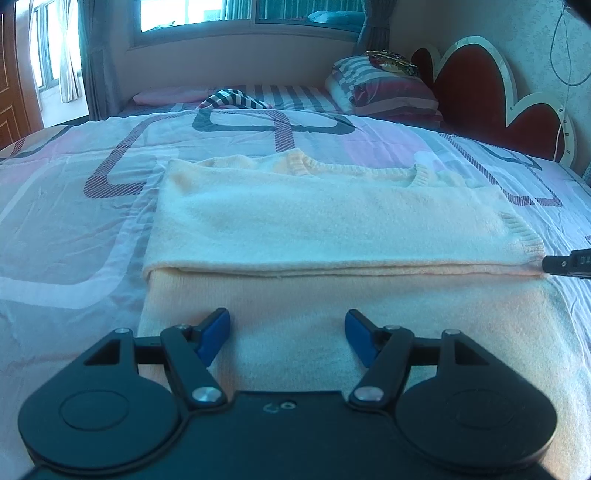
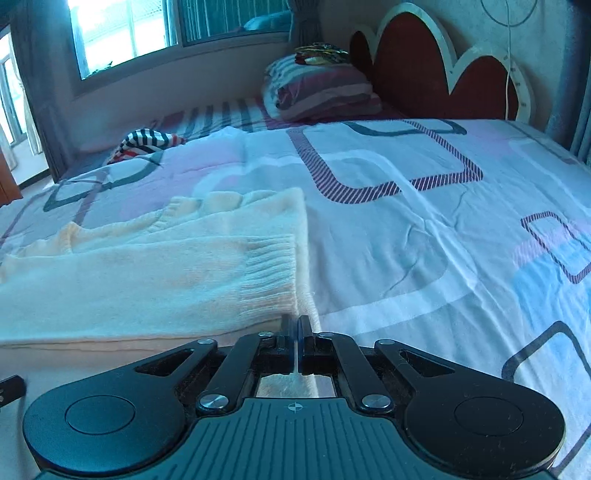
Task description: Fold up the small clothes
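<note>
Bed: our patterned bedspread (image 2: 424,258) lies bare right of the sweater.
Sweater (image 1: 314,221): folded.
Left gripper (image 1: 287,336): our jaws spread above it.
Right gripper (image 2: 295,325): we pinch its right edge.

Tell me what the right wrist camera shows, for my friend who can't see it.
The right tool is shut, pinching the edge of a cream sweater lying on a patterned bedspread. Behind are folded bedding, a red headboard and a bright window.
</note>
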A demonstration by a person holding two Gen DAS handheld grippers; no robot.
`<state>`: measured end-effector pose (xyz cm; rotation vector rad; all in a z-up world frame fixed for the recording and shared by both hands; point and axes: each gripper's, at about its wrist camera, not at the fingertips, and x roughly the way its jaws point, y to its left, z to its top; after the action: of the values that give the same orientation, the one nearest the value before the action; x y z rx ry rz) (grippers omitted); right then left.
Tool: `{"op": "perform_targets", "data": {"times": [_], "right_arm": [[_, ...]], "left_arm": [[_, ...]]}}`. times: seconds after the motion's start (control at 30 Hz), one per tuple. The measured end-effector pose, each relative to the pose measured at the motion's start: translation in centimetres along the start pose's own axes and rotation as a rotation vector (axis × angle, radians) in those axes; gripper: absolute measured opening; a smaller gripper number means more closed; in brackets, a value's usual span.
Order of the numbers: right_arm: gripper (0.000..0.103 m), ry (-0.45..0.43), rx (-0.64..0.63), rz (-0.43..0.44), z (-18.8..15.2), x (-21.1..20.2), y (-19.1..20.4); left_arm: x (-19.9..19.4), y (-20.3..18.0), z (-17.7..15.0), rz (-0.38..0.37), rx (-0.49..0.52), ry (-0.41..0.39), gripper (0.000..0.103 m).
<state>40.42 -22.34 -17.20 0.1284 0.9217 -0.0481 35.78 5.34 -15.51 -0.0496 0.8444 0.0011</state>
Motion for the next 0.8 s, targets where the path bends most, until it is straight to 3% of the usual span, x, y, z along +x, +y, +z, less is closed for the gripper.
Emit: {"op": "perform_targets", "data": {"times": [0.17, 0.43, 0.5, 0.57, 0.8], "right_arm": [[0.001, -0.008, 0.002, 0.097, -0.7, -2.5, 1.2], [0.006, 0.053, -0.125, 0.235, -3.5, -3.4, 7.0], [0.019, 0.070, -0.161, 0.245, -4.4, -3.4, 7.8], [0.059, 0.087, -0.192, 0.242, -5.2, -3.3, 7.9], [0.062, 0.069, -0.225, 0.118, -7.7, -4.4, 3.5]], "left_arm": [[-1.1, -0.7, 0.1, -0.026, -0.022, 0.000, 0.070], [-1.5, -2.7, -1.0, -0.050, 0.008, 0.019, 0.071], [-1.5, -2.4, -1.6, -0.037, 0.006, 0.032, 0.071], [-1.7, -1.9, -2.2, -0.025, 0.010, 0.034, 0.071], [-4.0, 0.5, -4.7, 0.023, 0.052, 0.023, 0.071]]}}
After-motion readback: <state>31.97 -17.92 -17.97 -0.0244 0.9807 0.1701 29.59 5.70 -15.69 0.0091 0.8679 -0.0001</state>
